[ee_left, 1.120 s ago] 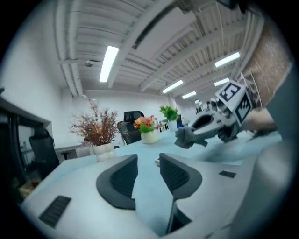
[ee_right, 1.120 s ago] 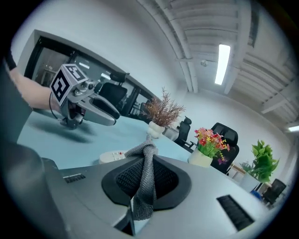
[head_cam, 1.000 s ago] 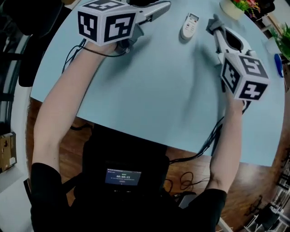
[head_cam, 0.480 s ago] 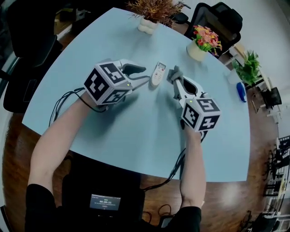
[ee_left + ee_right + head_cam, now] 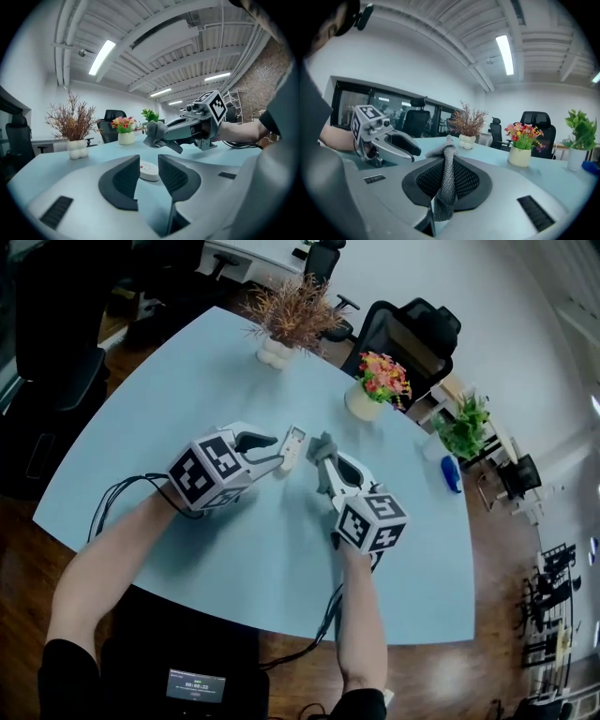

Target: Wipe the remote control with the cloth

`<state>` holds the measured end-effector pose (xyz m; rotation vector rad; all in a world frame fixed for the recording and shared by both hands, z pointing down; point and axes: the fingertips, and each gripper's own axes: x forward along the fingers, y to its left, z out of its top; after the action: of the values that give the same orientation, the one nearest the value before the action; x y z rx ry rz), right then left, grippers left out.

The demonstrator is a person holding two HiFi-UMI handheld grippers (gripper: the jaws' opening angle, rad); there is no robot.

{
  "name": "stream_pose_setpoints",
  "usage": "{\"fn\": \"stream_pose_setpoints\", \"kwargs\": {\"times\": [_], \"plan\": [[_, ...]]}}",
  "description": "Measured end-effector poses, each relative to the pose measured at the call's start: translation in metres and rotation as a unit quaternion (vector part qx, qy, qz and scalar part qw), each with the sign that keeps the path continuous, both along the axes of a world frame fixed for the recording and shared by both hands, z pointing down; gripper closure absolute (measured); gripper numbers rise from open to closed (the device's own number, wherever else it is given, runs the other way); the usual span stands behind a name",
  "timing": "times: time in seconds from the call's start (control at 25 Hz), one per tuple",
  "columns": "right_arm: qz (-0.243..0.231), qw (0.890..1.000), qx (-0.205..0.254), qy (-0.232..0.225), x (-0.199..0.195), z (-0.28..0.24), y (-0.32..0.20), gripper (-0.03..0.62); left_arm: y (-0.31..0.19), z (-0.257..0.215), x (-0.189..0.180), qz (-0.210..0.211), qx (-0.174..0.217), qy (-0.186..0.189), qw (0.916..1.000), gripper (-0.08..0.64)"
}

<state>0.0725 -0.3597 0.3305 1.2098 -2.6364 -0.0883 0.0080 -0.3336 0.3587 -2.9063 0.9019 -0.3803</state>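
Since a second ago both grippers have closed in: the left gripper (image 5: 279, 453) now nips the remote control (image 5: 294, 443) by its near end, while the right gripper (image 5: 325, 457) clamps the cloth (image 5: 449, 187) just right of the remote.

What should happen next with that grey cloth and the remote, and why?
Probably ease the right claw across until the cloth meets the remote control's face. The left claw appears shut on the remote control's near end, the right claw is shut on the cloth, and the cloth sits just beside it, not yet touching.
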Motion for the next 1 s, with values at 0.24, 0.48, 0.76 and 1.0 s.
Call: {"fn": "stream_pose_setpoints", "kwargs": {"times": [0.24,0.48,0.76,1.0], "plan": [[-0.031,0.994,0.010,-0.100,0.005,-0.055,0.067,0.566,0.065,-0.042,-0.024,0.027,0.049,0.021,0.9982,0.451],[-0.042,0.987,0.055,-0.145,0.023,-0.092,0.177,0.566,0.177,-0.070,-0.047,0.068,0.114,0.008,0.9911,0.451],[-0.056,0.979,0.139,-0.138,0.036,-0.139,0.349,0.566,0.351,-0.110,-0.042,0.109,0.195,-0.030,0.9742,0.451],[-0.049,0.982,0.163,-0.087,0.030,-0.149,0.375,0.566,0.360,-0.130,-0.049,0.061,0.171,0.000,0.9833,0.451]]}}
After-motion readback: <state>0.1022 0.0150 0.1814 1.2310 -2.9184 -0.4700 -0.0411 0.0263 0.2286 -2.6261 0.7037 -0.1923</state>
